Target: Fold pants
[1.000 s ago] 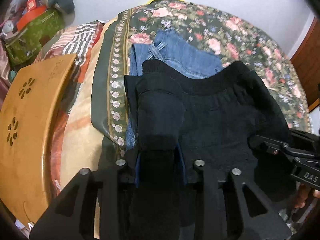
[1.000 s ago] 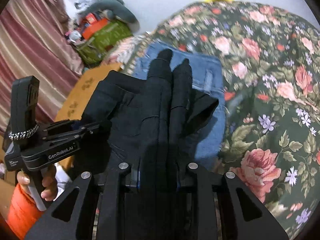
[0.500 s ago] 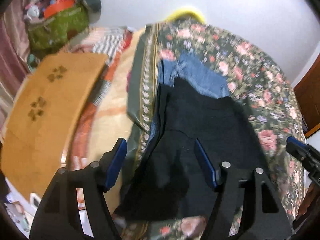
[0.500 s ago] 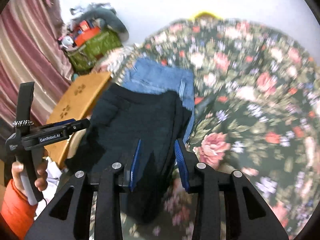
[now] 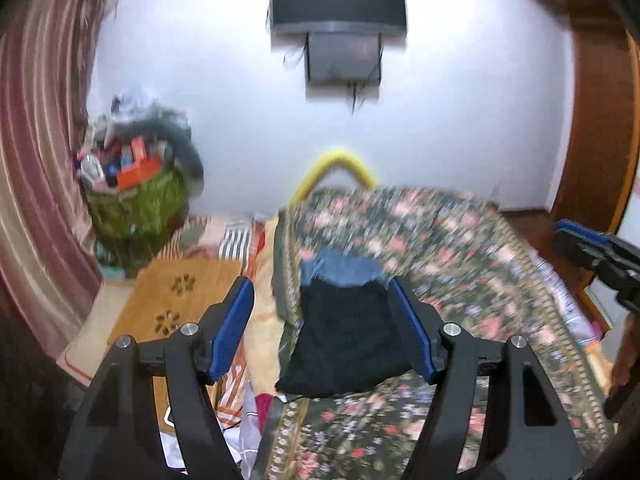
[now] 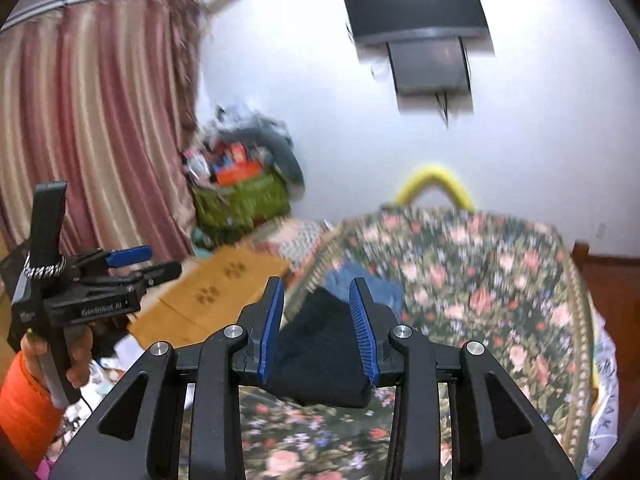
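Left wrist view: left gripper [image 5: 320, 322] fingers spread wide, nothing between the blue pads [image 5: 232, 330]; a second ago they pinched a bunched fold of the black pants [image 5: 344, 344]. Right gripper [image 6: 316, 328] likewise parted and empty, where it too had cloth clamped a second ago. Both have let go and lifted back, cameras now tilted up toward the wall.

Black pants lie folded into a compact dark block on the floral bedspread [image 5: 460, 280], near its front edge, partly overlapping folded blue jeans [image 5: 340, 270] behind them. In the right wrist view the same block [image 6: 320, 360] sits past the fingers, apart from them.

Beyond: wooden board [image 5: 180, 300] at left of the bed, wall-mounted TV [image 5: 338, 0] above.

Judgement: the fold looks complete, release done. Frames are motion-blurred, so edge neatness cannot be checked.
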Motion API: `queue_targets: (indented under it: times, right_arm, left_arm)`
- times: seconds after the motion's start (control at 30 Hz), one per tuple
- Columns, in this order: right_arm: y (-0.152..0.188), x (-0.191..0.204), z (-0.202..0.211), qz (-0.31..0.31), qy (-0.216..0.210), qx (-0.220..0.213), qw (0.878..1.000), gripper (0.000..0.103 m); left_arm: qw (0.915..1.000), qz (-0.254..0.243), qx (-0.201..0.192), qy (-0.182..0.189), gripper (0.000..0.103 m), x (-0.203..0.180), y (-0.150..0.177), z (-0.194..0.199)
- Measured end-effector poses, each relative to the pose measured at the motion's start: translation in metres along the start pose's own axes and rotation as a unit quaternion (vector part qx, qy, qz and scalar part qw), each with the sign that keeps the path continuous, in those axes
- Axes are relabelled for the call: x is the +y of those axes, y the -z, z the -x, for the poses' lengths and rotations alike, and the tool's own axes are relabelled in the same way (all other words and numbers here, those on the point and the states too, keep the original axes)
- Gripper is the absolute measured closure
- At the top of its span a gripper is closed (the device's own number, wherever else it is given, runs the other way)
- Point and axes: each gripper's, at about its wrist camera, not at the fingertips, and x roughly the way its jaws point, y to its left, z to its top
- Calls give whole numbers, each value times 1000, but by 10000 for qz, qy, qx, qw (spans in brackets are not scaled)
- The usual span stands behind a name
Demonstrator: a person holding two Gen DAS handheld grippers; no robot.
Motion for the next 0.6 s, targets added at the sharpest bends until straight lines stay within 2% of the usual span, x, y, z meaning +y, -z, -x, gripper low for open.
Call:
queue_targets:
  times: [0.2, 0.33, 0.43, 0.53, 0.6]
  right_arm:
    - [-1, 46, 80, 253, -151, -705, 9971, 71]
    - [8, 64, 116, 297, -282, -1032, 9938, 71]
    - [17, 76, 136, 398, -206, -1235, 9913, 69]
    - [28, 84, 145, 489, -59, -1342, 9897, 56]
    - [33, 84, 145, 498, 21, -1360, 9895, 39]
  left_arm:
    - [9963, -125, -848, 52, 34, -28, 8, 100]
    - [9927, 6, -1205, 13, 34, -36, 23, 141]
    - [9912, 48, -1323, 52, 31, -41, 35, 161]
    - [9903, 88, -1384, 43, 27, -46, 46, 174]
    - [9898, 77, -1421, 45, 22, -48, 53, 183]
